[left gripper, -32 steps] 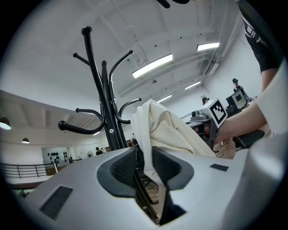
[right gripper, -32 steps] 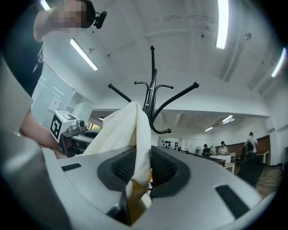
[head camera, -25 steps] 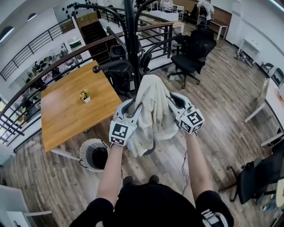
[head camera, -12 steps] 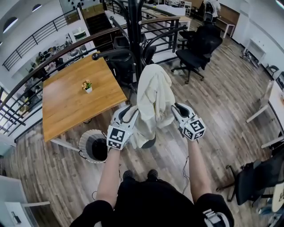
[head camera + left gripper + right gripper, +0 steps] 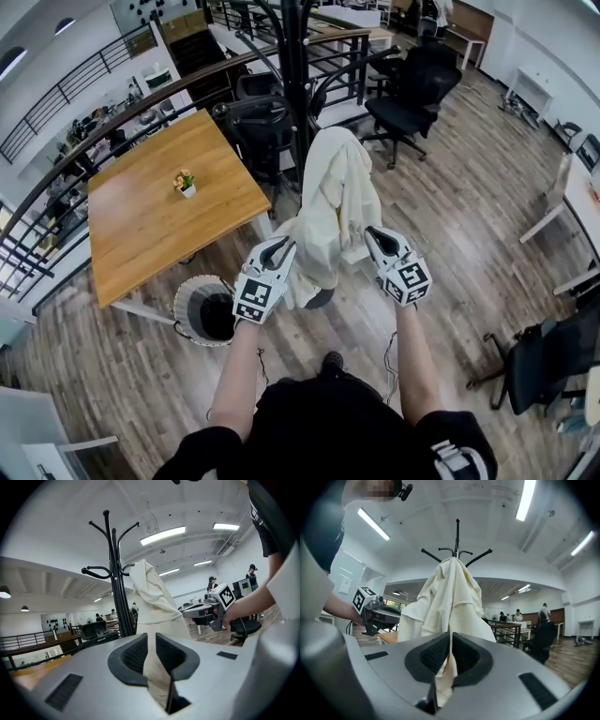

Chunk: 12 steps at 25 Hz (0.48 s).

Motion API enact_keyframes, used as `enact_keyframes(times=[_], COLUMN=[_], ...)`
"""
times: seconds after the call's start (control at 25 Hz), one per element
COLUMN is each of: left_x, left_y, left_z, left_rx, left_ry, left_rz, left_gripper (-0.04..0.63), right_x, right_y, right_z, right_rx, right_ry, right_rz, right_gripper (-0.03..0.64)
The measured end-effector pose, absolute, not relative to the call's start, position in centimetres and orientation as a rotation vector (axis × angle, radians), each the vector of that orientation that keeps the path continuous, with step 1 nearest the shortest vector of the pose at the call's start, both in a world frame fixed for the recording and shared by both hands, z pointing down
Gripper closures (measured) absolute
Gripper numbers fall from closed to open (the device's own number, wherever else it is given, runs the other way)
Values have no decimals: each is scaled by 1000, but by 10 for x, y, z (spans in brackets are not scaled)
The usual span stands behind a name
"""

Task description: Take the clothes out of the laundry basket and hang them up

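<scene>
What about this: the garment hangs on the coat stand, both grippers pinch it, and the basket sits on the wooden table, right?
No: the head view shows the basket on the floor beside the table. The cream garment hangs on the coat stand, pinched by the left gripper and right gripper, whose jaws have just closed further.

Both bare forearms reach forward from short black sleeves, roughly parallel. The left claw (image 5: 281, 249) and the right claw (image 5: 375, 235), each grey and white with a marker cube on its back, point level and away from the body, side by side and near each other. The jaws of each have just been closing. Each pair now pinches a fold of the cream cloth garment (image 5: 334, 202) between black ribbed pads, the right pair nearly together, the left slightly wider.
</scene>
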<state>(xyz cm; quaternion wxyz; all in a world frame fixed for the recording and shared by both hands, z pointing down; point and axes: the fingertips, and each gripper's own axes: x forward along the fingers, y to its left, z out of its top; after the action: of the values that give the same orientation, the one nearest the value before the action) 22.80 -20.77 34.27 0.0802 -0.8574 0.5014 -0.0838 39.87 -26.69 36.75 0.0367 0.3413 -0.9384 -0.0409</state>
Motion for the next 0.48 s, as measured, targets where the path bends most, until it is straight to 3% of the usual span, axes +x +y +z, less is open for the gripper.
enact_keyframes(times=[0.48], left_x=[184], left_y=[-153], left_z=[379], left_rx=[-2690], left_ry=[1424], left_rz=[-269], left_gripper=[568], right_x=[369], right_y=[-186], right_z=[411], right_rx=[1179], right_ry=[-2757], right_rz=[-30], right_gripper=[609])
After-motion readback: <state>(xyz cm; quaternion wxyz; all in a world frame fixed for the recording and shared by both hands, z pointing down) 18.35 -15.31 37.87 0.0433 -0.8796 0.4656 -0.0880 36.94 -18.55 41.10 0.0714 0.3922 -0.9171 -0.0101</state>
